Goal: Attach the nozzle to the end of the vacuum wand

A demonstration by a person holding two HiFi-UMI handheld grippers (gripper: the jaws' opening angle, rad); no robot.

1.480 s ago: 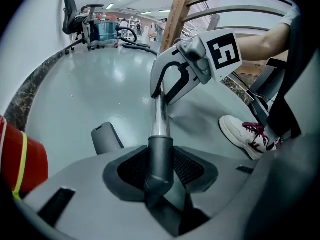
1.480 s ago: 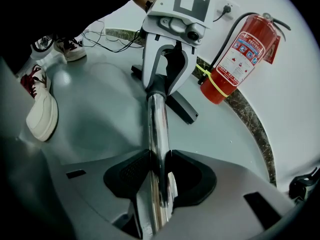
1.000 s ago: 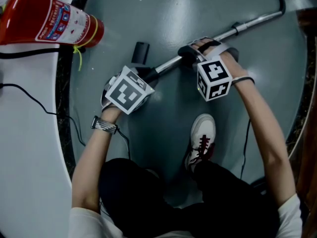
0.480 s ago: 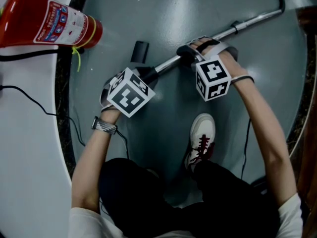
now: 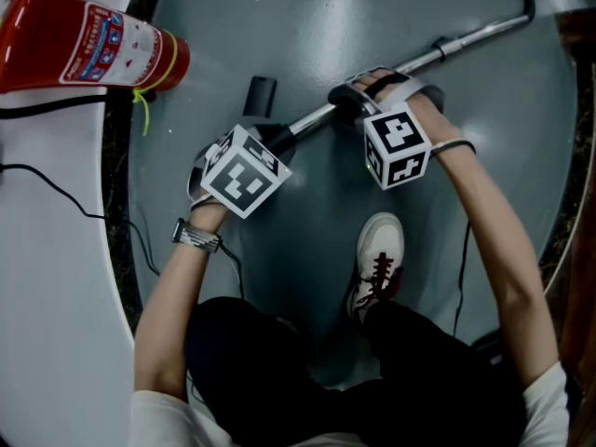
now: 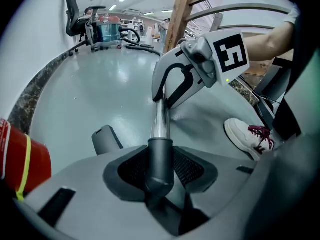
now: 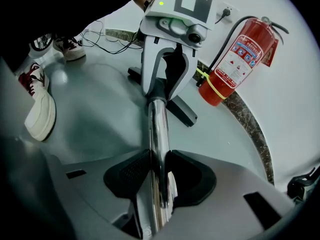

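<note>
The left arm (image 5: 170,296) and right arm (image 5: 494,231) reach up the frame. Grey left tongs (image 5: 272,141) and grey right tongs (image 5: 352,103) both squeeze the shiny metal wand (image 5: 312,119), tips tilted down.

I see the floor (image 5: 391,26) steeply from above in the head view. Cameras on the left hand-held gripper (image 5: 272,141) and right hand-held gripper (image 5: 352,103) face each other closely along the vacuum wand (image 5: 312,117), shared by all views.

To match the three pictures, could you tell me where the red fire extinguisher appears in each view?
Head view: fire extinguisher, top left corner.
Left gripper view: fire extinguisher, cut off at the lower left edge.
Right gripper view: fire extinguisher, upright at upper right.
Shared landmark: the chrome wand, in all three.
</note>
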